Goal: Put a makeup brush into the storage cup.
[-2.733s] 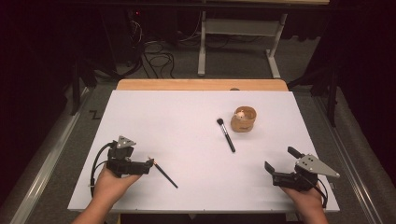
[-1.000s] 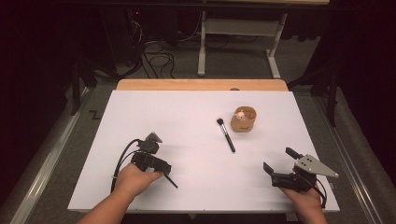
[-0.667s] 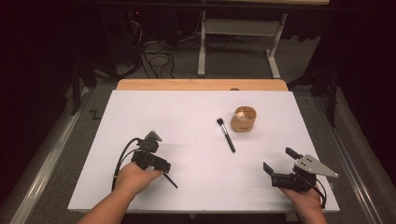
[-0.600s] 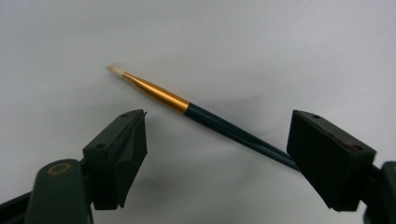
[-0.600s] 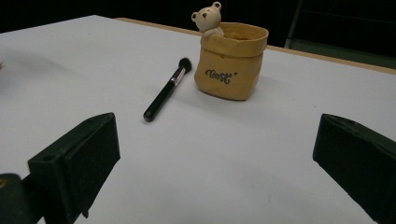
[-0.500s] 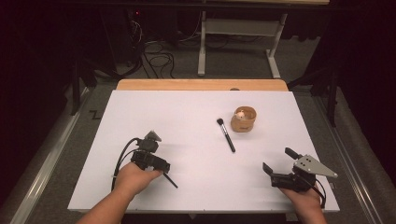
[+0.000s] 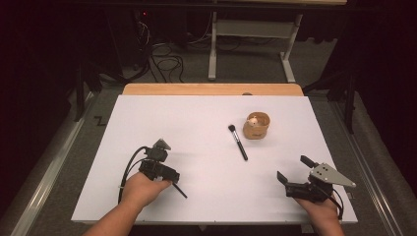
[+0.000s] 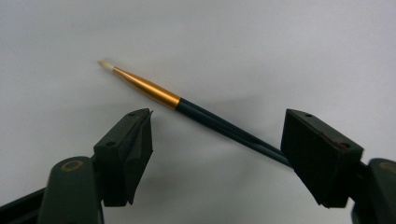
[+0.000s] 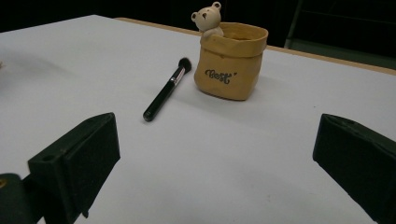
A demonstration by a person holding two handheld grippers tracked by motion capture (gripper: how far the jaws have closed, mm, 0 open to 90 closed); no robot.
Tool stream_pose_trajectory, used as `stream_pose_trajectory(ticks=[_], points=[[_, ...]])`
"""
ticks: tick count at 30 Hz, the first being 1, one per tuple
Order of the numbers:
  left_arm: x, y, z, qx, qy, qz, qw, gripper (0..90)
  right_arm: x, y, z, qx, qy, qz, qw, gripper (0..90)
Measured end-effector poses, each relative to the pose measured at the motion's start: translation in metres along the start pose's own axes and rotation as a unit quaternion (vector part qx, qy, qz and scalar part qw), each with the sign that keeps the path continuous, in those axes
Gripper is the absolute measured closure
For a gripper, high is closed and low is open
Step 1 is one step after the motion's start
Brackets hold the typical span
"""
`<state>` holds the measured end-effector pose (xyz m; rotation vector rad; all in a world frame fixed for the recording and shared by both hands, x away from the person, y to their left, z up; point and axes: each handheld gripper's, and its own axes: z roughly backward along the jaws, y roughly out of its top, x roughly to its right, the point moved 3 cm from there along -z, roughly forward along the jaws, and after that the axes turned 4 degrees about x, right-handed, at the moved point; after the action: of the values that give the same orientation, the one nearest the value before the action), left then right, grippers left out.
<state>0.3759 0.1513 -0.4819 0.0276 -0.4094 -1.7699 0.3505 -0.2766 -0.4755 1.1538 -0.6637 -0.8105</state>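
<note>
A thin paintbrush [image 8: 210, 121] with a pale tip, gold ferrule and dark handle lies flat on the white table. My left gripper [image 8: 218, 149] is open, one jaw on each side of the handle, neither pressing it. From above, the left gripper [image 7: 167, 174] sits low over the paintbrush [image 7: 180, 191] at the front left. My right gripper [image 7: 294, 168] rests open at the front right with nothing in it. Ahead of the right gripper [image 9: 215, 154] lie a black makeup brush [image 9: 166, 95] and a tan pot [image 9: 231, 60] with a small bear figure [image 9: 208, 18].
The makeup brush [image 7: 238, 142] lies mid-table, angled, just left of the tan pot [image 7: 256, 125]. The white tabletop [image 7: 196, 118] has a wooden strip [image 7: 211, 89] along its far edge. Cables and table legs stand on the floor beyond.
My left gripper has moved right and slightly forward from the table's left part until it stands over the thin paintbrush. In the last second it has hardly shifted. The right gripper stays put.
</note>
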Motion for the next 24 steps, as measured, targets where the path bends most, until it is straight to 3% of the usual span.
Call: stream_pose_trajectory(ticks=[6, 14, 24], points=[[0.0020, -0.0027, 0.0003, -0.003, 0.003, 0.002, 1.0000, 26.2, -0.0006, -0.0001, -0.0011, -0.003, 0.002, 0.003, 1.0000, 1.4], [0.0066, -0.0030, -0.0054, -0.005, 0.000, 0.007, 1.0000, 34.0, 0.0000, 0.0004, 0.0001, 0.000, -0.001, 0.003, 1.0000, 1.3], [0.0066, -0.0051, -0.0047, -0.002, 0.019, -0.001, 0.9998, 49.7, 0.0000, -0.0002, -0.0003, 0.000, -0.001, 0.002, 1.0000, 1.5]])
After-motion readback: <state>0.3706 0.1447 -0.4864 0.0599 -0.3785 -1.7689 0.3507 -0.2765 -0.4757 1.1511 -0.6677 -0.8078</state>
